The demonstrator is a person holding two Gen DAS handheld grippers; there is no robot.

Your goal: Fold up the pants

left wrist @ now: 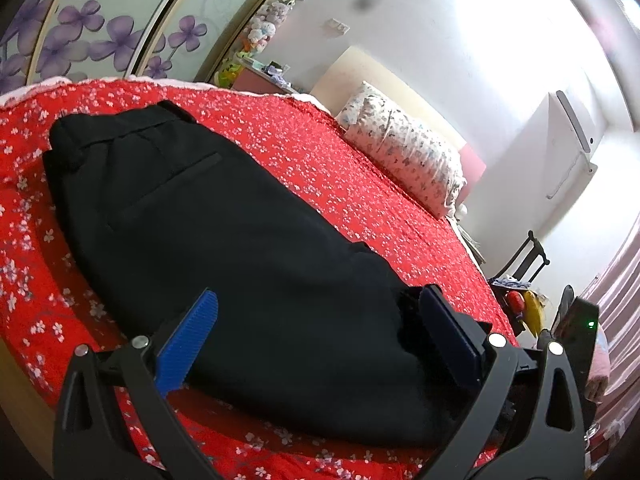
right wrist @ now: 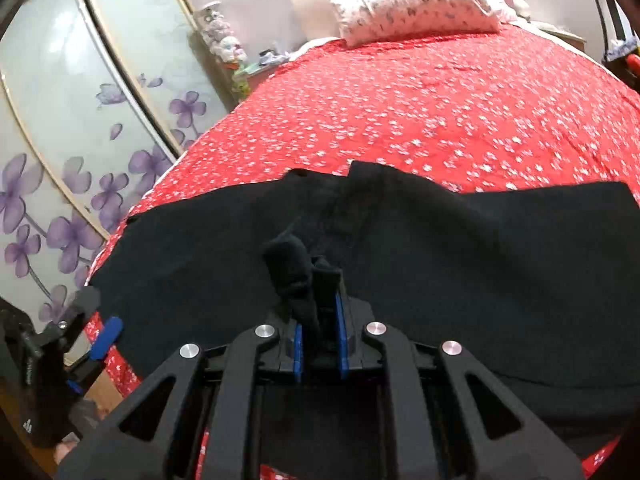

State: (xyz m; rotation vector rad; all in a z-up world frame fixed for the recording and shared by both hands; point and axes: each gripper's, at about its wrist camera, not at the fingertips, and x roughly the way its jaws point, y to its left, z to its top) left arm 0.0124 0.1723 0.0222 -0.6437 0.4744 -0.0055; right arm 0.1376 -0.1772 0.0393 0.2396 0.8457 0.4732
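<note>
Black pants [left wrist: 224,232] lie folded lengthwise on the red flowered bedspread [left wrist: 320,152], waistband and a back pocket toward the far left. My left gripper [left wrist: 320,320] is open, its blue pads on either side of the near leg end, just above the cloth. In the right wrist view the pants [right wrist: 480,264] spread across the near bed edge. My right gripper [right wrist: 318,300] is shut on a bunched fold of the black cloth, which sticks up between the pads. The left gripper also shows in the right wrist view [right wrist: 100,328] at the lower left, beside the pants.
A flowered pillow [left wrist: 404,152] lies at the head of the bed by the white wall. A wardrobe with purple-flower sliding doors [right wrist: 80,128] stands along the left side. A small shelf with toys [left wrist: 260,52] is in the corner. A black chair [left wrist: 524,260] with clutter stands at the right.
</note>
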